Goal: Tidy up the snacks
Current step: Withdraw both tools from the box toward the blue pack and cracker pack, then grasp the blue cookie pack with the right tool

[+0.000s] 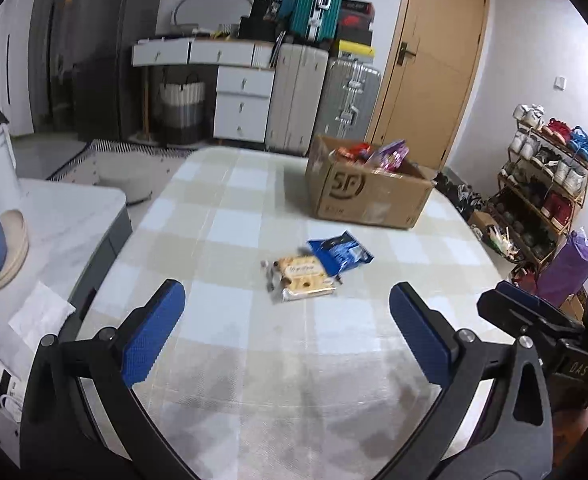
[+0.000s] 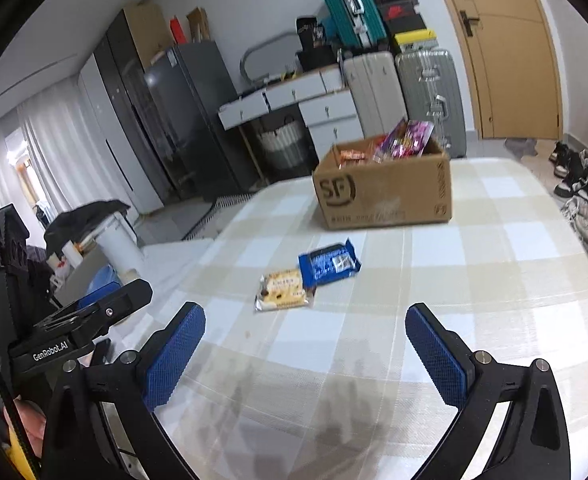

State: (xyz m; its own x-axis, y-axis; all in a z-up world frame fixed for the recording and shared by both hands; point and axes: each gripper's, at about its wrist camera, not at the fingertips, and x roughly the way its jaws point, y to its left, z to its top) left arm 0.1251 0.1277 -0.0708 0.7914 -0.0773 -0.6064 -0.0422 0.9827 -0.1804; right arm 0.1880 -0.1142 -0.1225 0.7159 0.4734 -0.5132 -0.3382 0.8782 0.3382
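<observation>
From the left wrist, we see our left gripper (image 1: 286,308) spread wide and empty above the checked table (image 1: 222,216). A cream packet (image 1: 301,278) lies just beyond its pads, touching a blue packet (image 1: 339,254) behind it; farther off stands the box (image 1: 369,196), snacks showing over its rim.

From the right wrist, our right gripper (image 2: 305,328) gapes just as wide, holding nothing. The cream packet (image 2: 284,290) and blue packet (image 2: 329,264) lie ahead, slightly left; the box (image 2: 385,192) sits at the table's far side.
</observation>
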